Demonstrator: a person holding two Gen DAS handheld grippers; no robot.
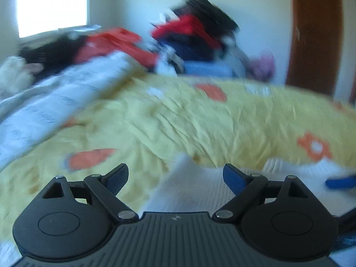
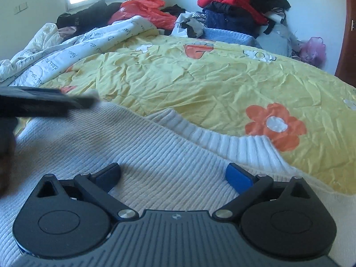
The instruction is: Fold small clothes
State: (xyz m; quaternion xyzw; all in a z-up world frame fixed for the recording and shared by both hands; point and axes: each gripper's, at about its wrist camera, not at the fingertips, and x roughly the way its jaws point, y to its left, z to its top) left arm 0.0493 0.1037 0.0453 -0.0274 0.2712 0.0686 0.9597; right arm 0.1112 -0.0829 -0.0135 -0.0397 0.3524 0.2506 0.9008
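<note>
Left wrist view, blurred throughout: the left tongs (image 1: 175, 179) stand wide apart with nothing between the blue pads (image 1: 232, 178). Just under and ahead of them lies a white ribbed knit sweater (image 1: 200, 191), spread on the yellow flowered quilt (image 1: 200, 120) of the bed. One corner of the knit rises to a point between the two fingers. To the right of the tongs, over the knit, a blue pad of the right tongs (image 1: 340, 182) shows at the edge. Far ahead, against the wall, sits a pile of red, black and navy clothes (image 1: 198, 35). A white printed quilt (image 1: 55, 102) lies ahead to the left.

Right wrist view, sharp: the right tongs (image 2: 173, 175) are likewise spread open and grip nothing. The white ribbed knit sweater (image 2: 138, 160) lies directly below them and fills the space between the fingers. Its ribbed band (image 2: 213, 138) runs across just ahead of the tips, resting on the yellow flowered quilt (image 2: 189, 77). To the left, above the knit, the left tongs (image 2: 44, 104) reach in as a dark blur. Whether they touch the knit cannot be told. Far ahead are the pile of clothes (image 2: 240, 6) and an orange plastic bag (image 2: 144, 9).
</note>
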